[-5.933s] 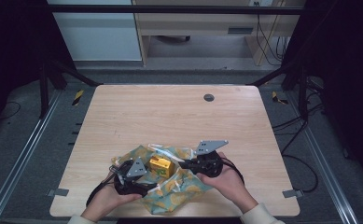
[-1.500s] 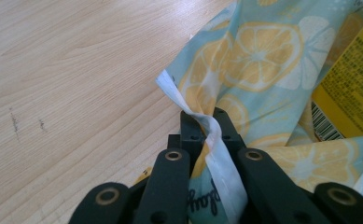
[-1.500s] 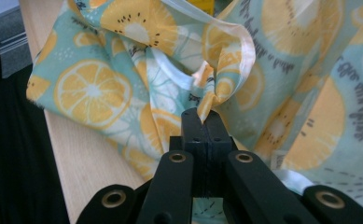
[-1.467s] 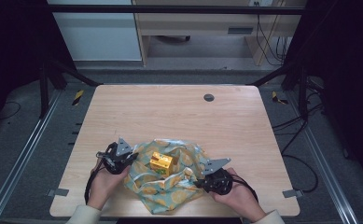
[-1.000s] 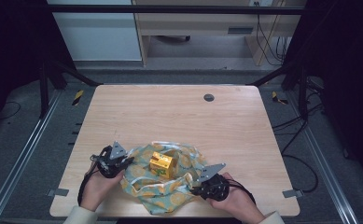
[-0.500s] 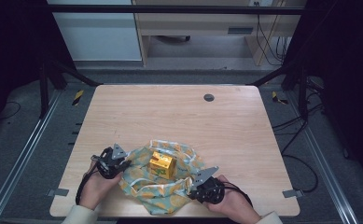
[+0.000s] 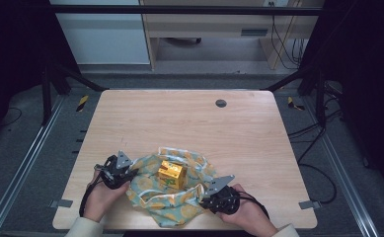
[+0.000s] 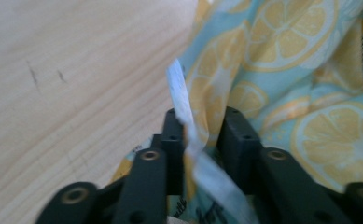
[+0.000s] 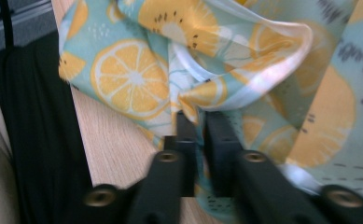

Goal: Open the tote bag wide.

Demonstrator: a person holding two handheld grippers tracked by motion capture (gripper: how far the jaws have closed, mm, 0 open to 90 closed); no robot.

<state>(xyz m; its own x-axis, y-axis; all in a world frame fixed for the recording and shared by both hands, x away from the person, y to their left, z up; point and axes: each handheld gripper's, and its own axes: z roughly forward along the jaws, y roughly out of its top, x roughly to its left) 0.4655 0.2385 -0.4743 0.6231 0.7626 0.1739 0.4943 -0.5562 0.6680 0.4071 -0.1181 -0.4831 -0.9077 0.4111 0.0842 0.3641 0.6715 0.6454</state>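
On the near half of the table lies a lemon-print cloth with a yellow box standing in its middle. The left claw meets the cloth's left edge, the right claw its near right corner.

The left gripper view adds what the high view cannot: a fold of cloth runs between jaws that have just been opening, with a gap on one side. In the right gripper view the jaws, also just opening, stand narrow with a cloth edge between them.
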